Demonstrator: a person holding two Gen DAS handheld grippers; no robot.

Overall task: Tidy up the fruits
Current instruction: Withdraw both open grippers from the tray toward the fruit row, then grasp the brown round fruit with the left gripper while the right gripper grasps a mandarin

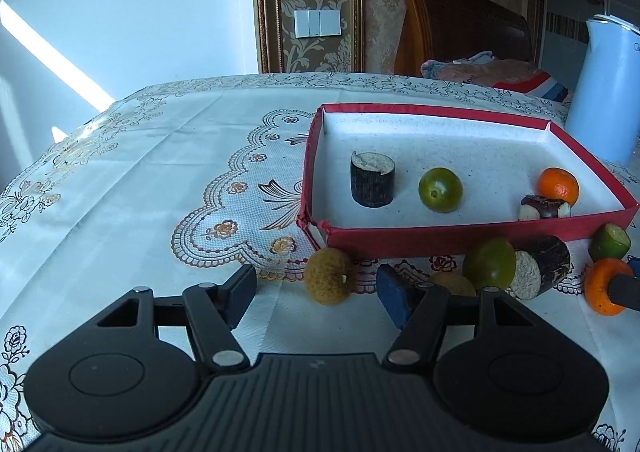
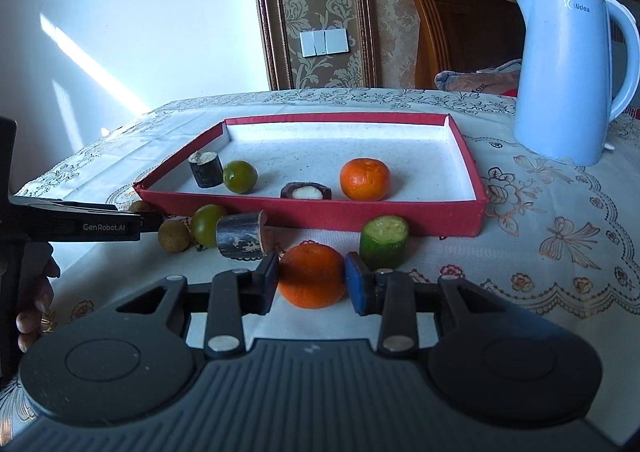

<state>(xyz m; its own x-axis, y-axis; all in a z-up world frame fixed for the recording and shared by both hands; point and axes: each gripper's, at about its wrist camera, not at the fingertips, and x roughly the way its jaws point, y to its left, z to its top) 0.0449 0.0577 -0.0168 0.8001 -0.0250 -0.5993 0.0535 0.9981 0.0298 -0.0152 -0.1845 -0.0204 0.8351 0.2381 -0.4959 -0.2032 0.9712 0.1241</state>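
Observation:
A red tray holds a dark sugarcane piece, a green fruit, a water chestnut and a tangerine. In front of it lie a longan, a second longan, a green fruit, a sugarcane piece and a cucumber piece. My left gripper is open with its pads either side of the first longan. My right gripper is closed against a tangerine on the cloth.
A pale blue kettle stands at the right, behind the tray. The table has a lace-patterned cloth. A wooden chair with folded fabric stands behind the table.

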